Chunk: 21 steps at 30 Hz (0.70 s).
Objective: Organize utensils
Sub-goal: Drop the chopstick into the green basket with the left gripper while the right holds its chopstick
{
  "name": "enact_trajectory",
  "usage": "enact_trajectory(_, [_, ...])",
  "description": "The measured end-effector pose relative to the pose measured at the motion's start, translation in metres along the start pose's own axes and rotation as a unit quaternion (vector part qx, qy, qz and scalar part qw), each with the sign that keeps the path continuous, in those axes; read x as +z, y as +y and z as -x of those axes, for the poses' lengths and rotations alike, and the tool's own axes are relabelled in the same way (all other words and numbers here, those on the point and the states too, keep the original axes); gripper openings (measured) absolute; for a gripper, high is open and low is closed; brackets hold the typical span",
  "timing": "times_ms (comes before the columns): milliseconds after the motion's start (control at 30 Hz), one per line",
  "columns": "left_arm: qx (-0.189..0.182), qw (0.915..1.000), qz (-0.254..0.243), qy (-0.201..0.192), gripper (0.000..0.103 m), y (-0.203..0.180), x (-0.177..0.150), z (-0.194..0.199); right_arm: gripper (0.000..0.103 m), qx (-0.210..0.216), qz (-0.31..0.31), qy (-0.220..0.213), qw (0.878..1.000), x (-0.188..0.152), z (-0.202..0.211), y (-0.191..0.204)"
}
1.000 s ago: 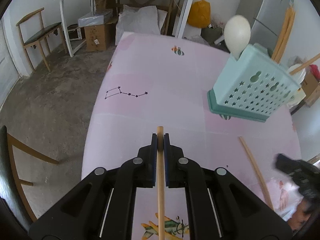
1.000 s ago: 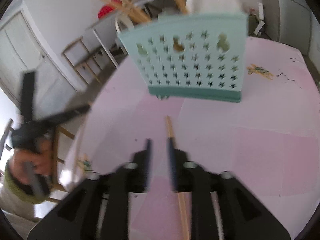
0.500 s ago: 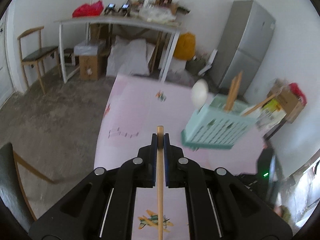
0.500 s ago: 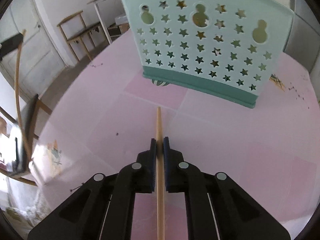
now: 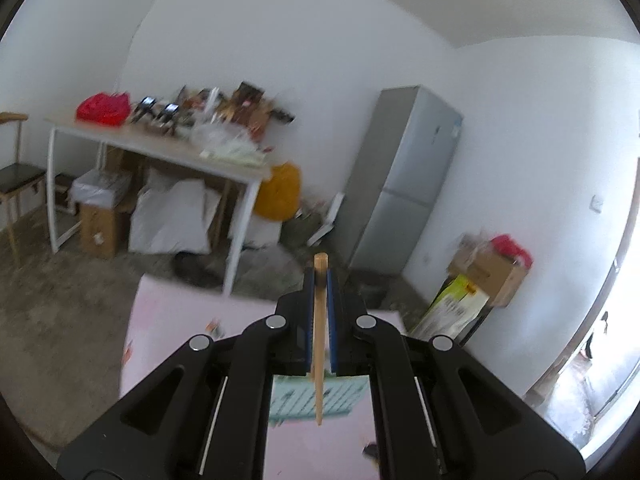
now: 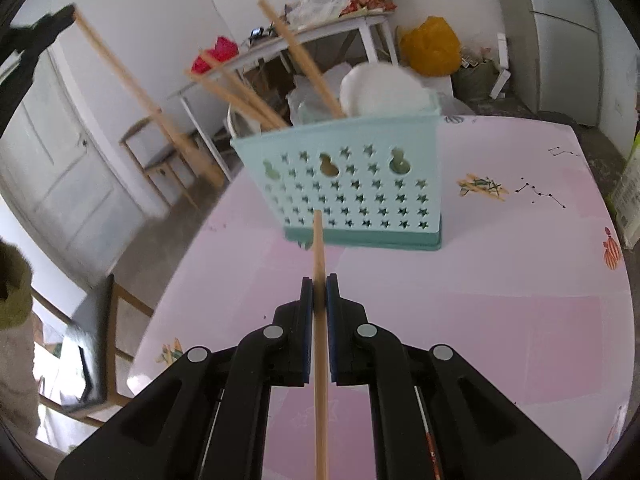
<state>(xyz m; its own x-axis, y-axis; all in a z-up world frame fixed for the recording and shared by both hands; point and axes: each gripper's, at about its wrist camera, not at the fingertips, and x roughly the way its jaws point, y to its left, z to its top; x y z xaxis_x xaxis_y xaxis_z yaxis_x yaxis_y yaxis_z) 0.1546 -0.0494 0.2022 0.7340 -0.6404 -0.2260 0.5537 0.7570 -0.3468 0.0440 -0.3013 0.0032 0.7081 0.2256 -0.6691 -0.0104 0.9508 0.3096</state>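
My left gripper (image 5: 319, 276) is shut on a wooden chopstick (image 5: 319, 344) and held high, pointing at the room. Far below it, between its arms, shows part of the teal star-holed utensil basket (image 5: 296, 404) on the pink table (image 5: 172, 312). My right gripper (image 6: 319, 284) is shut on a second chopstick (image 6: 318, 240), whose tip points at the basket (image 6: 360, 192). Several chopsticks (image 6: 296, 52) and a white spoon (image 6: 380, 88) stand in the basket. In the right wrist view the left gripper (image 6: 60, 20) hangs at the upper left with its chopstick (image 6: 140, 96).
A wooden chair (image 6: 100, 320) stands at the table's left edge, by a green sleeve (image 6: 12, 280). Beyond the table are a cluttered white desk (image 5: 160, 148), a grey fridge (image 5: 404, 184) and cardboard boxes (image 5: 484, 276). Printed pictures (image 6: 482, 188) dot the tablecloth.
The left gripper rose with its chopstick and tipped up, so the basket sank to the bottom of its view. The right gripper shut on the chopstick lying on the table and lifted it.
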Motion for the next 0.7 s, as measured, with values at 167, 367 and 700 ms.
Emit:
enact_trajectory(167, [-0.004,0.9996,-0.001,-0.028,0.005,-0.016,0.021,-0.022,0.007,0.008,-0.004,-0.006,1.0,-0.001,0.006,-0.003])
enact_trajectory(367, [0.022,0.9995,-0.003,-0.023,0.004,-0.02,0.021,-0.062,0.007,0.011,-0.012,-0.009,1.0,-0.003,0.005,-0.001])
enact_trajectory(700, [0.031,0.9991,0.025,0.015,0.004,-0.004,-0.026,-0.113,0.007,0.008,-0.021,-0.007,1.0,-0.005,0.005,-0.007])
